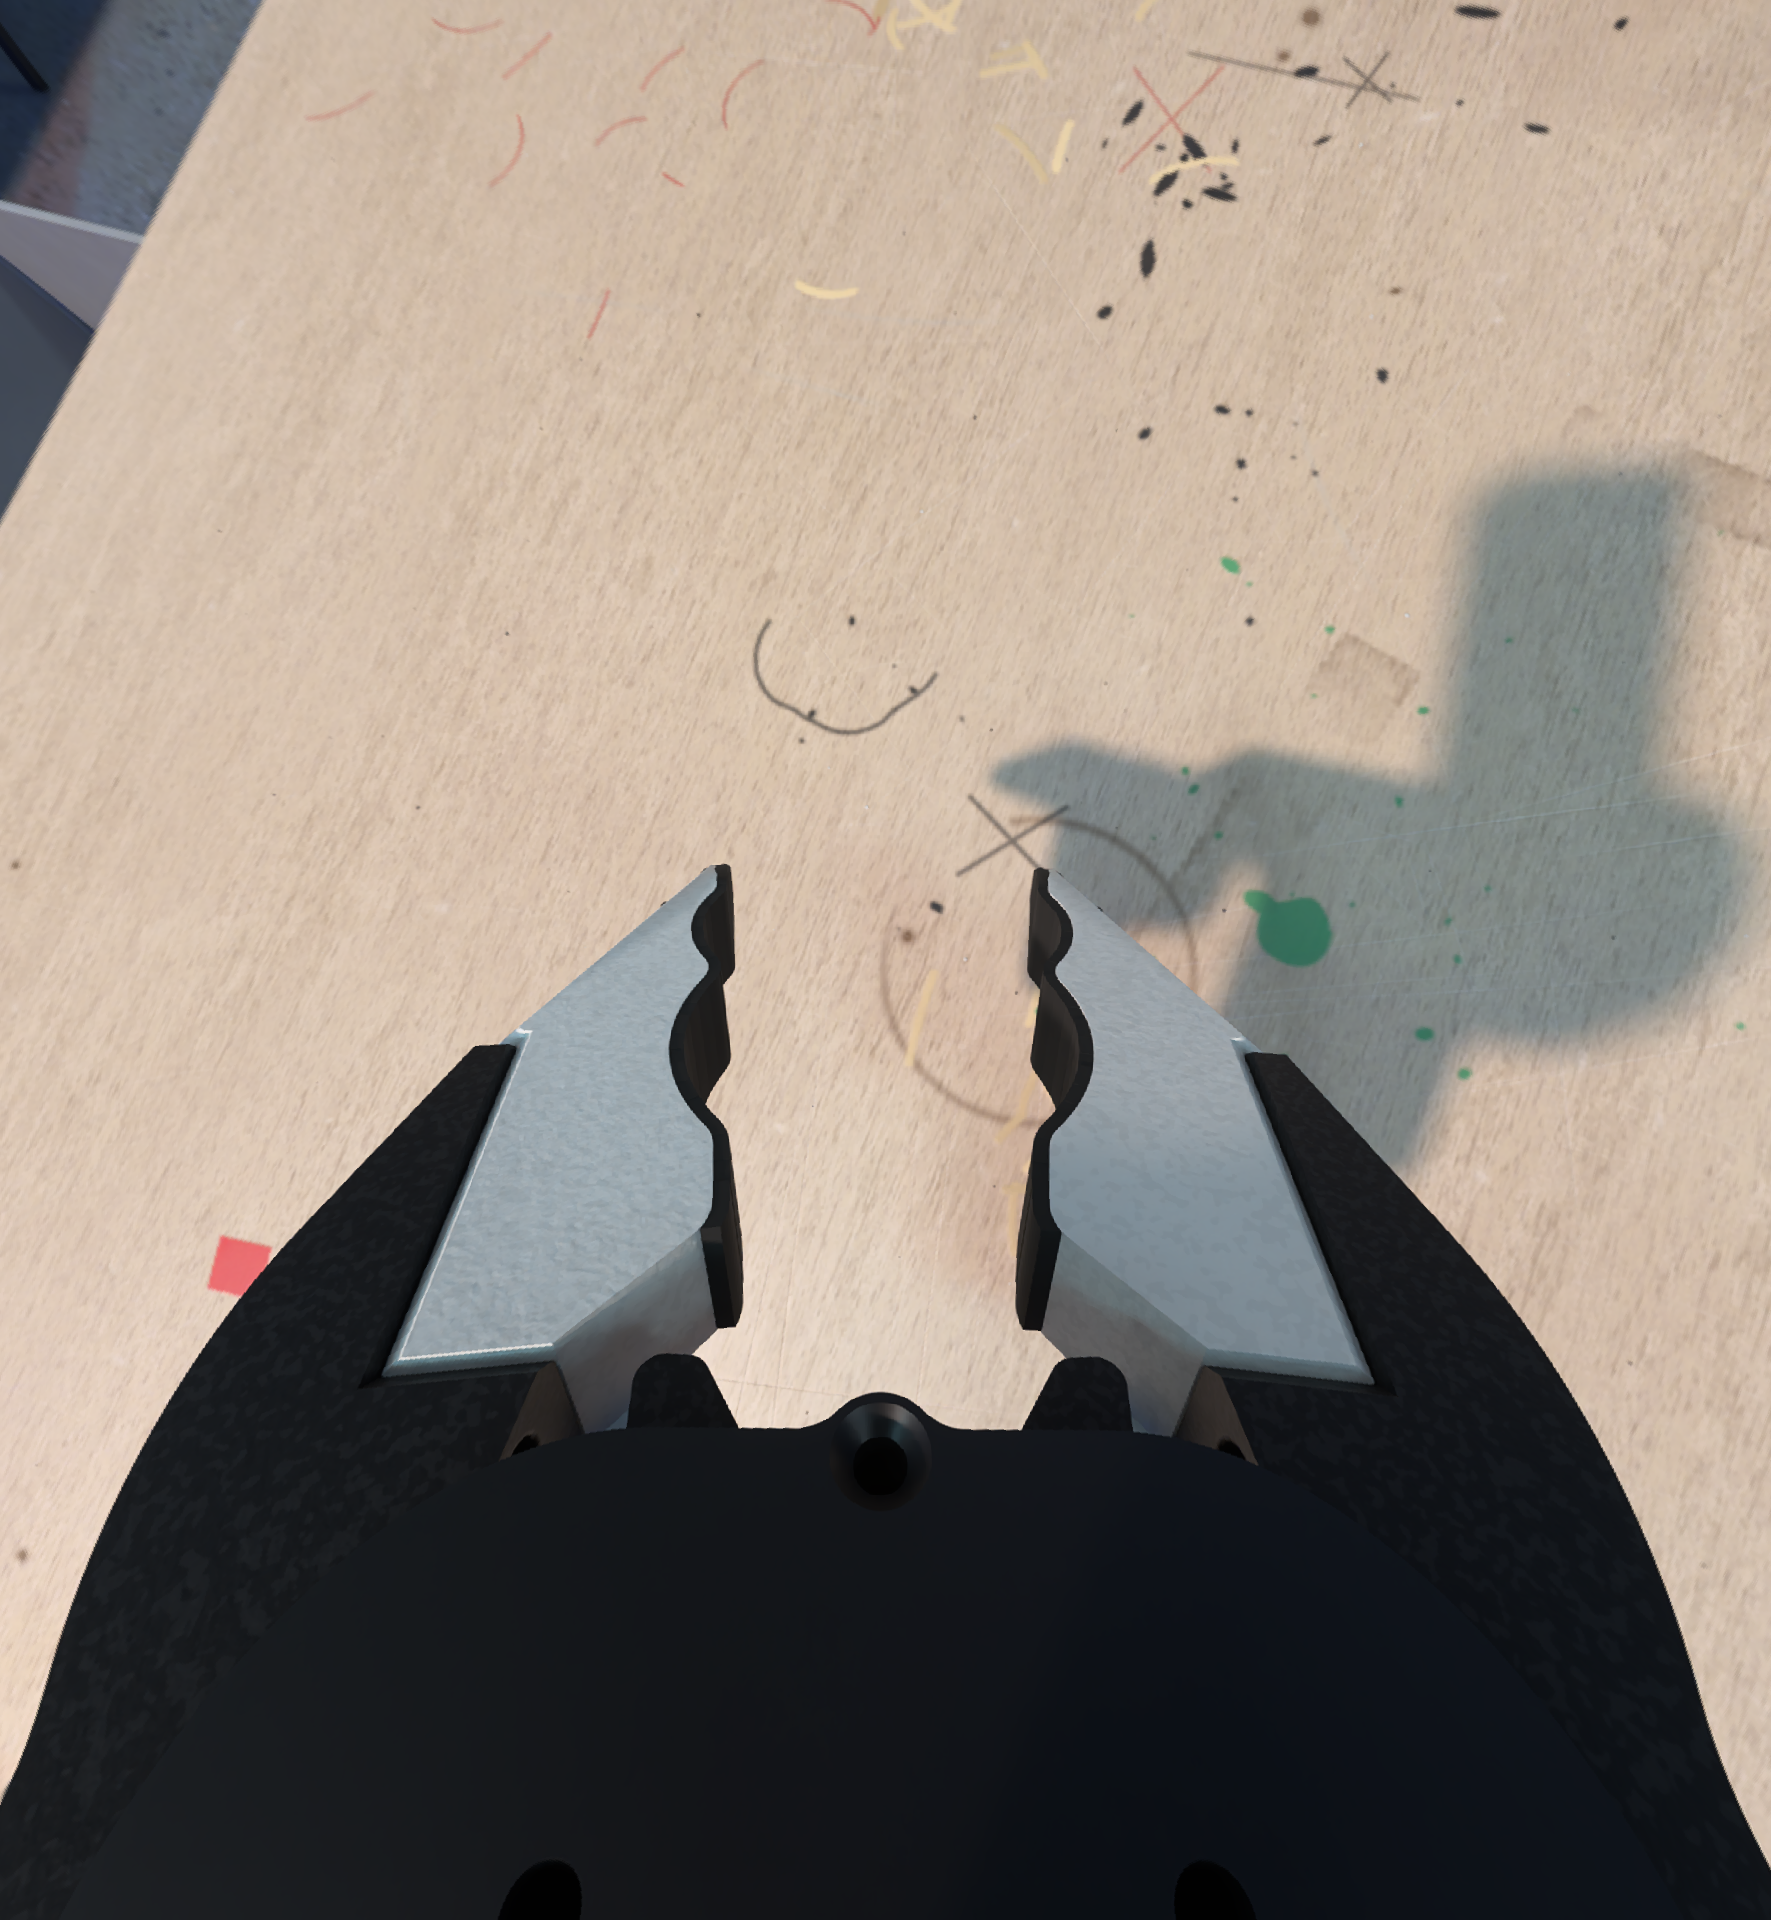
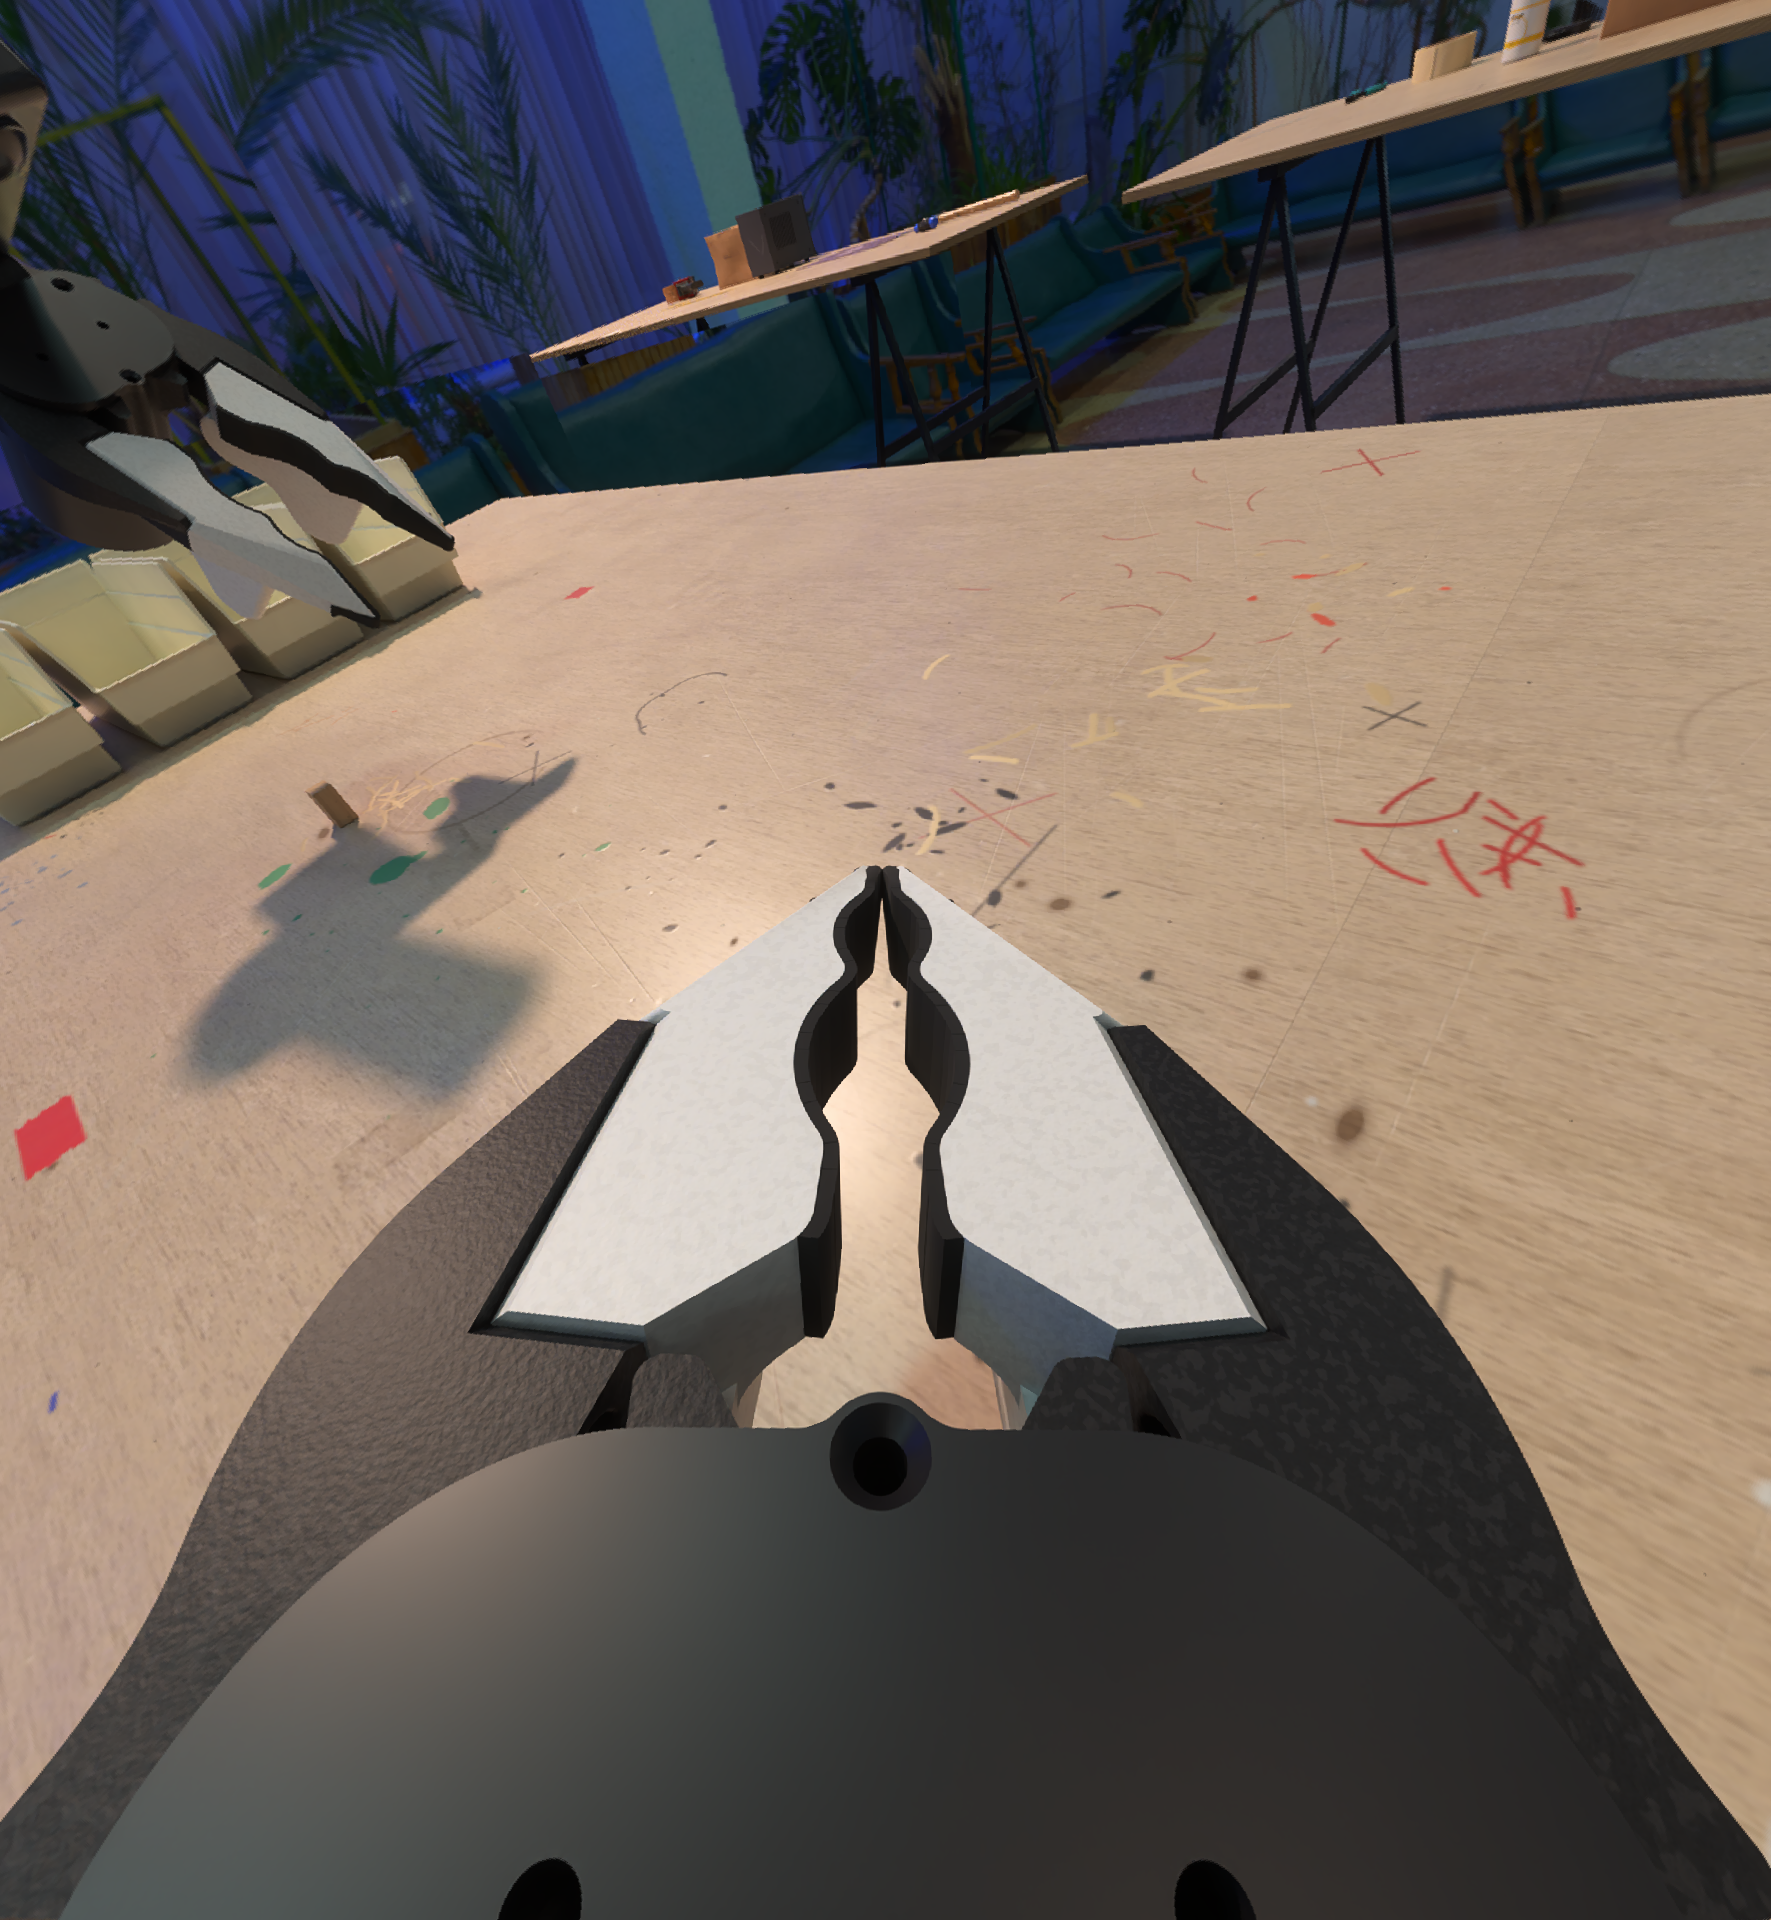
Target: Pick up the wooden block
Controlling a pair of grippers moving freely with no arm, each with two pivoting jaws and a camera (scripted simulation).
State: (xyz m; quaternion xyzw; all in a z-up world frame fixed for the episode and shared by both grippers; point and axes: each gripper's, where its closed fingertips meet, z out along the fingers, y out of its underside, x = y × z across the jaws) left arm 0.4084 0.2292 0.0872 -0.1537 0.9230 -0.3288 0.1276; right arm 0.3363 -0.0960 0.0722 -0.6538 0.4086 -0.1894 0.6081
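Bench (image 1: 445, 520) surface is pale plywood, marked with red and yellow curved strokes, black crosses, black flecks, green paint spots and a small red square (image 2: 50, 1136); none of these marks forms readable writing, and no brand or label can be made out on either tool. Left gripper (image 1: 881, 883) hovers above the bench with its jaws parted by a clear gap, holding nothing; bare bench and a faint ring stain show between the fingers. In the right wrist view the same left gripper (image 2: 413, 577) appears at upper left, raised off the bench, casting a shadow below it. Right gripper (image 2: 881, 873) has its jaws closed tip to tip, with nothing between them. Wooden block (image 2: 332, 803) stands on the bench, small and tan, at the far edge of that shadow, near green spots and well apart from the right gripper. Cream open bins (image 2: 133, 644) line the bench's left edge. Trestle tables (image 2: 808, 270) carrying small items stand beyond, too distant to identify.
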